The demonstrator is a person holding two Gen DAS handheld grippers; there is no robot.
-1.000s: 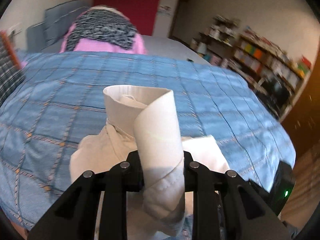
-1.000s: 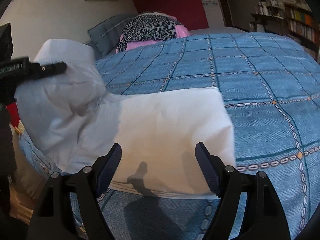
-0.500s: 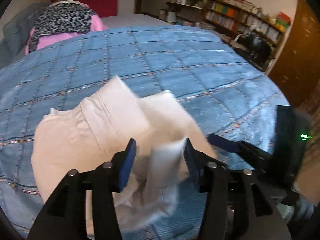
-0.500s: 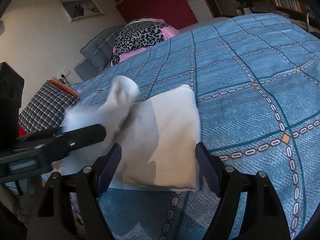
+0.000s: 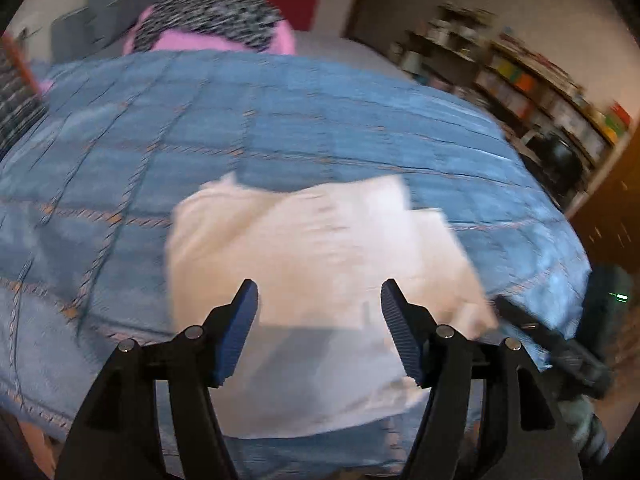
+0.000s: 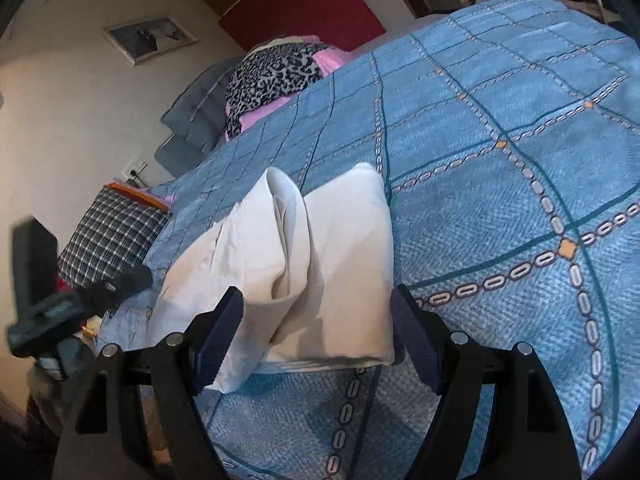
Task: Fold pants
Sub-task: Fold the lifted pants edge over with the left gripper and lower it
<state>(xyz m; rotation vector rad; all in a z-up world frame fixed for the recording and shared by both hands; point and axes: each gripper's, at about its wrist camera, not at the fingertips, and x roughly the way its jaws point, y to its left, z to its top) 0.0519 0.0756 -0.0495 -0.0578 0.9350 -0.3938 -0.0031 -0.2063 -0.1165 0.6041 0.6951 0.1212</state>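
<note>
The cream-white pants [image 5: 312,248] lie as a folded bundle near the front edge of the blue quilted bed [image 5: 280,128]. My left gripper [image 5: 320,300] hovers over their near side. Its jaws are opening and the blue pads are clear of the cloth. In the right wrist view the pants [image 6: 340,260] show a loose raised fold along the middle. My right gripper [image 6: 316,308] stands open just above their near edge, holding nothing. The left gripper [image 6: 80,300] shows at the left of that view, and the right gripper [image 5: 560,352] at the right of the left wrist view.
A leopard-print and pink heap [image 6: 276,76] and grey pillows [image 6: 196,120] lie at the head of the bed. A plaid cushion [image 6: 108,236] sits off the bed's left side. Bookshelves [image 5: 540,92] line the wall to the right. The bed's front edge is just below the pants.
My left gripper has let go of the rolled end of the pants, which dropped onto the folded bundle, and its jaws have spread. The right gripper stayed open and rolled a little.
</note>
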